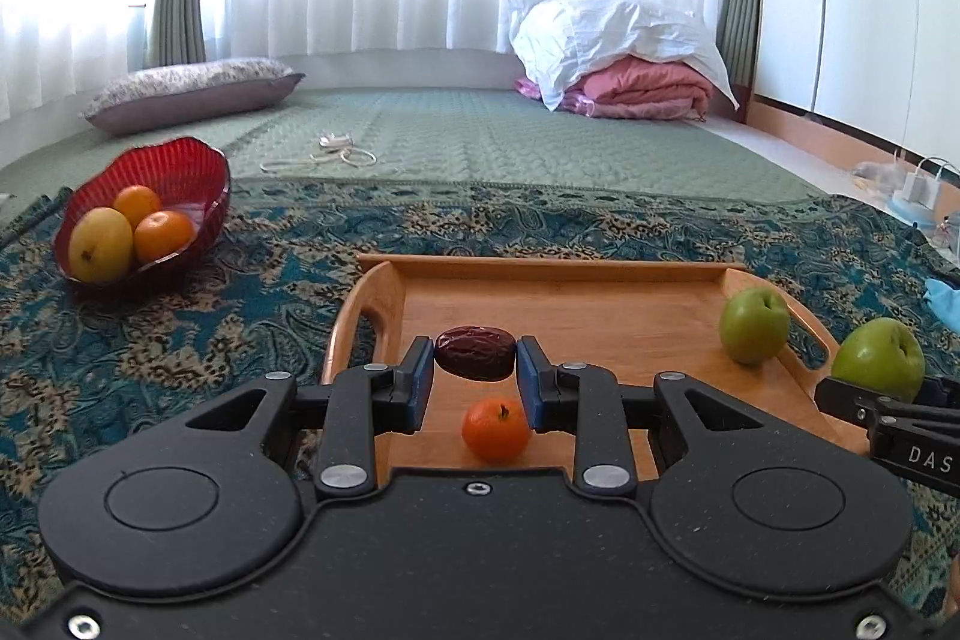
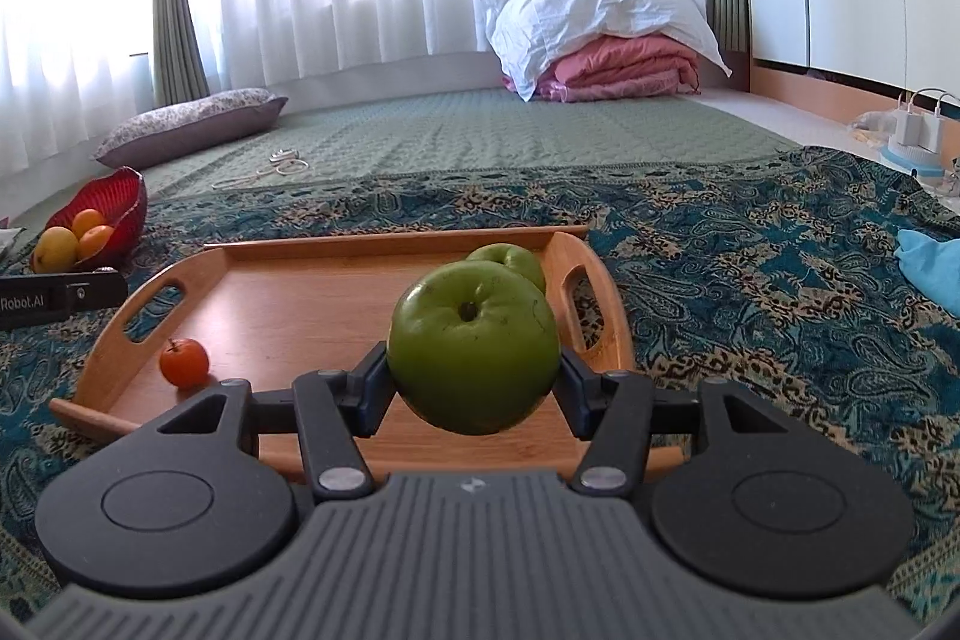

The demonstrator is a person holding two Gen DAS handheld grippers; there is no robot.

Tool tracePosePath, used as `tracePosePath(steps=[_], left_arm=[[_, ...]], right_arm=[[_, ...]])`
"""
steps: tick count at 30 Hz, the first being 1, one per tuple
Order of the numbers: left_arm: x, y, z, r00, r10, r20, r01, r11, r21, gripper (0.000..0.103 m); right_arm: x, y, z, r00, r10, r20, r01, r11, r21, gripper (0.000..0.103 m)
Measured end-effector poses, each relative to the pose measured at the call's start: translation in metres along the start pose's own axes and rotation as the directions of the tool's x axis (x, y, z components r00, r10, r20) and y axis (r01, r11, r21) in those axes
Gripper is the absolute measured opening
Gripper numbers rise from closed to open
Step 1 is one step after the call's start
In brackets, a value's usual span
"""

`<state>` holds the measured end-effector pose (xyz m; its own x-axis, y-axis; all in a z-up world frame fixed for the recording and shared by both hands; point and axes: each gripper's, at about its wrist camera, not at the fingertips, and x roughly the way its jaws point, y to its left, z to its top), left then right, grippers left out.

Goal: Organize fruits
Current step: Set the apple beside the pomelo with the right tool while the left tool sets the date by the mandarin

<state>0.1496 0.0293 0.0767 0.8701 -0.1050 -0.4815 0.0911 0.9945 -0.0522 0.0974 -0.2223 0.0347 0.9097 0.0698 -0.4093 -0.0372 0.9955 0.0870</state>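
The left gripper [image 1: 475, 353] has its jaws drawn almost fully together on a wrinkled dark red date [image 1: 476, 352], the blue pads pressing its two ends so that it lies crosswise between them. So small and soft a fruit needs that narrow pinch, and taking it by the ends keeps it from rolling out. The right gripper [image 2: 474, 365] stands with its jaws partly spread — about as wide as the fruit demands — clamped on the flanks of a green apple [image 2: 473, 346], stem hollow turned toward the camera. The apple's round sides give the pads a broad seat, which is likely why it is gripped across its middle.

Both fruits hang clear above the wooden tray [image 1: 540, 271], which sits on a teal patterned cloth [image 1: 252, 292] spread over the floor. On the tray remain a small orange mandarin [image 1: 496, 429] near its front edge and a second green apple [image 1: 754, 325] by the right handle; in the left view the held apple shows just beyond that handle.

Off to the left, well apart from the tray, a red ribbed bowl [image 1: 198, 160] already holds two oranges and a yellow mango-like fruit. By my reading, the tray serves as the pick-up place and the bowl as one gathering place, so each hand carries one fruit away — though where the date and apple belong I cannot tell.
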Motion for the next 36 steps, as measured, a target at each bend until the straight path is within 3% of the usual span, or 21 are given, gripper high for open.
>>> tracePosePath(steps=[9, 16, 36], left_arm=[[0.06, -0.004, 0.01, 0.994, -0.008, -0.11, 0.006, 1.0, -0.011, 0.028], [0.088, -0.008, 0.008, 0.988, 0.003, -0.157, -0.004, 1.0, -0.006, 0.028], [0.108, -0.012, 0.002, 0.978, 0.009, -0.206, -0.006, 1.0, 0.014, 0.028]], right_arm=[[0.04, -0.013, 0.006, 0.994, 0.009, -0.111, -0.004, 0.999, 0.044, 0.059], [0.054, -0.012, 0.006, 0.99, -0.001, -0.143, 0.004, 1.0, 0.016, 0.059], [0.068, -0.013, 0.004, 0.98, 0.003, -0.199, 0.0, 1.0, 0.013, 0.059]])
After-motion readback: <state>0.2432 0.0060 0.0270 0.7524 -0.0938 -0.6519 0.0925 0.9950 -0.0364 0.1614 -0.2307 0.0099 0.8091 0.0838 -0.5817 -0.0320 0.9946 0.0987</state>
